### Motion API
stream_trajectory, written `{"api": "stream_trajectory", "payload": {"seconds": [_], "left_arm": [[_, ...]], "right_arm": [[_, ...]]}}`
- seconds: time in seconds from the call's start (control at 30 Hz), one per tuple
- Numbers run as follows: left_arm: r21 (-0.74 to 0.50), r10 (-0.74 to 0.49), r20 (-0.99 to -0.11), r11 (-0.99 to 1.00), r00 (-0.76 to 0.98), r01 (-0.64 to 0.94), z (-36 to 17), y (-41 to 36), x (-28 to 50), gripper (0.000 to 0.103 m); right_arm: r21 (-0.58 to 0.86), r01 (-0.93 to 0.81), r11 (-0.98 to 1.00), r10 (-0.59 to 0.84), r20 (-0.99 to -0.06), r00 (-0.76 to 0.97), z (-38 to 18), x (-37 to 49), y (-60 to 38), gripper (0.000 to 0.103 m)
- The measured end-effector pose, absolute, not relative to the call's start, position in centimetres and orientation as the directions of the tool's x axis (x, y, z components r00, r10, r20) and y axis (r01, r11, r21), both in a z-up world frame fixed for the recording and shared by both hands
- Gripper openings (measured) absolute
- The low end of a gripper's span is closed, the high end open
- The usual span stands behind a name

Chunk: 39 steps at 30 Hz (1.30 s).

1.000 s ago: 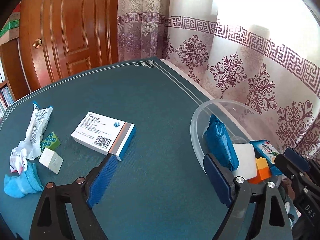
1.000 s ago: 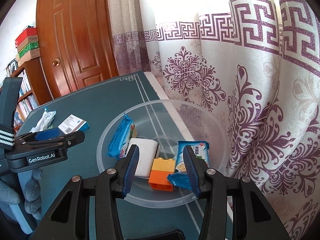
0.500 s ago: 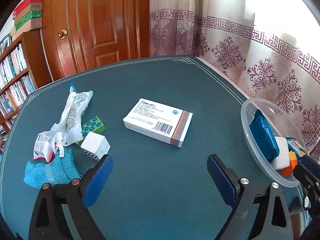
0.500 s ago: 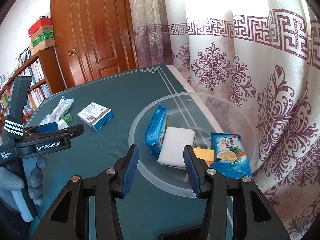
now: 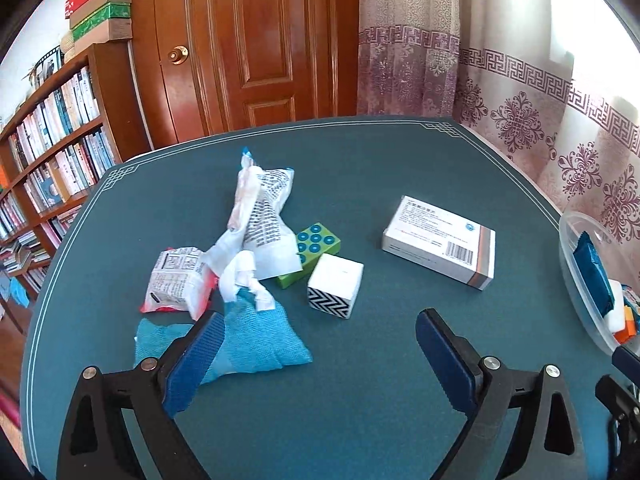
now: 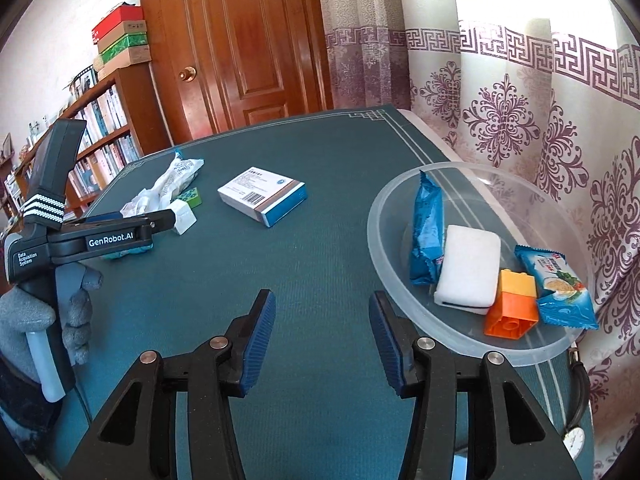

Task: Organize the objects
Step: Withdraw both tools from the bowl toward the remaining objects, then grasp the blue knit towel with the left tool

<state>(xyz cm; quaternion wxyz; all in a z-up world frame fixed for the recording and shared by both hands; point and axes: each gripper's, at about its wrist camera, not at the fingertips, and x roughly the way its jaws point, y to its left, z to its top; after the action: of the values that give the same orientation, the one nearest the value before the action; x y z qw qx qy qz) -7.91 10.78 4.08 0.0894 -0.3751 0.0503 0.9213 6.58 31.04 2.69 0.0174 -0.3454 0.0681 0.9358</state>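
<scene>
My left gripper (image 5: 320, 318) stands wide open over the teal table, nothing between its pads. Its left finger hangs over a blue cloth (image 5: 260, 340). Just beyond lie a white cube with a zigzag side (image 5: 336, 280), a green studded block (image 5: 318, 246), a crumpled white wrapper (image 5: 264, 216), a red-and-white packet (image 5: 176, 280) and a medicine box (image 5: 440, 240). My right gripper (image 6: 322, 300) is opening with nothing between its pads, just left of the clear bowl (image 6: 380, 208). The bowl holds a blue packet (image 6: 428, 232), a white pad (image 6: 468, 272), a yellow-orange block (image 6: 512, 308) and a noodle packet (image 6: 560, 288).
A gloved hand (image 6: 24, 316) grips the left tool's handle at the left of the right wrist view. A wristwatch (image 6: 576, 436) lies at the table's near right edge. Behind the table stand a wooden door (image 5: 256, 40), a bookshelf (image 5: 52, 152) and patterned curtains (image 6: 520, 100).
Both views have swung left, away from the bowl and toward the pile and the medicine box. The left jaws have spread wider, and the right jaws have parted a little.
</scene>
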Motion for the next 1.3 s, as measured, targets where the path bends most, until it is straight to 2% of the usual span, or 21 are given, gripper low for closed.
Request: {"api": "stream_trajectory", "payload": {"seconds": [0.2, 0.47, 0.6, 0.83, 0.97, 1.3], "left_arm": [[0.048, 0.088, -0.691, -0.985, -0.717, -0.167, 4.4, 7.5, -8.8, 0.099], [0.072, 0.075, -0.721, -0.981, -0.689, -0.181, 3.6, 5.3, -10.0, 0.099], [0.032, 0.121, -0.734, -0.977, -0.668, -0.212, 3.0, 4.9, -10.1, 0.102], [0.001, 0.178, -0.755, -0.962, -0.631, -0.273, 2.6, 5.1, -9.2, 0.102], [0.049, 0.151, -0.796, -0.949, -0.586, -0.311, 1.1, 6.2, -8.6, 0.102], [0.109, 0.122, -0.775, -0.940, -0.620, -0.323, 1.1, 7.6, -7.7, 0.096]], "right_arm": [[0.122, -0.046, -0.991, -0.048, -0.667, -0.744, 1.9, 5.9, 29.0, 0.054], [0.127, -0.028, -0.991, -0.068, -0.687, -0.724, 1.2, 5.4, 27.6, 0.054], [0.128, -0.031, -0.991, -0.067, -0.695, -0.716, 1.0, 5.2, 27.4, 0.054], [0.130, -0.039, -0.991, -0.064, -0.702, -0.709, 0.7, 5.0, 27.4, 0.054], [0.136, -0.037, -0.990, -0.070, -0.701, -0.709, 0.7, 5.0, 27.3, 0.054], [0.148, -0.037, -0.988, -0.078, -0.696, -0.714, 0.6, 5.3, 27.4, 0.054]]}}
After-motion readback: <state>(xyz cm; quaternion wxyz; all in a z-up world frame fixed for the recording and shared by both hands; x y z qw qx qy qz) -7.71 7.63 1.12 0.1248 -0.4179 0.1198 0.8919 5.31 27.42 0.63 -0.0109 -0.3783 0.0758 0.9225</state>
